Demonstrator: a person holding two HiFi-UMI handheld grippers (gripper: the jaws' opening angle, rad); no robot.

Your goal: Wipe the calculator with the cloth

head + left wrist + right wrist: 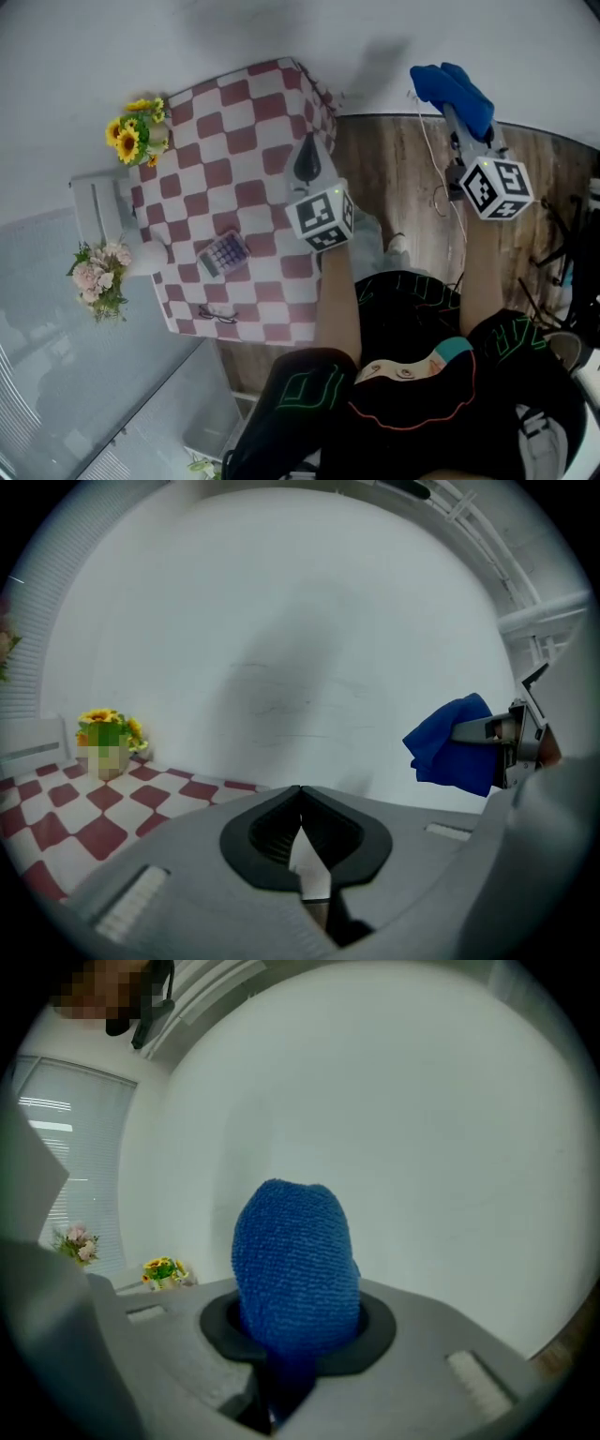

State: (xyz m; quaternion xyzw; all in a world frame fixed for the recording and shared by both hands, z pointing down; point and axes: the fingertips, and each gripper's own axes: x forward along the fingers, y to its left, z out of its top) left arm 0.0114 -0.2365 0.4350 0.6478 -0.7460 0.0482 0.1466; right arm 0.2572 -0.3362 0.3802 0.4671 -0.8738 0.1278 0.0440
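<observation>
A small calculator (pixel 223 253) lies flat on the red-and-white checkered table (pixel 253 131), toward its left front part. My left gripper (pixel 307 156) hovers over the table's right edge, well to the right of the calculator; its jaws are shut with nothing held (pixel 300 791). Out past the table's right side, over the wooden floor, my right gripper (pixel 466 116) is raised and shut on a bunched blue cloth (pixel 454 88). That cloth (pixel 295 1260) fills the right gripper view, and the cloth (pixel 454 742) also shows in the left gripper view. Neither gripper view shows the calculator.
A pot of sunflowers (pixel 137 129) stands at the table's far left corner. Pink flowers (pixel 98 277) and a white radiator (pixel 97 208) sit beside its left edge. A pair of glasses (pixel 217 315) lies near the front edge. A white wall is behind; the person's legs are below.
</observation>
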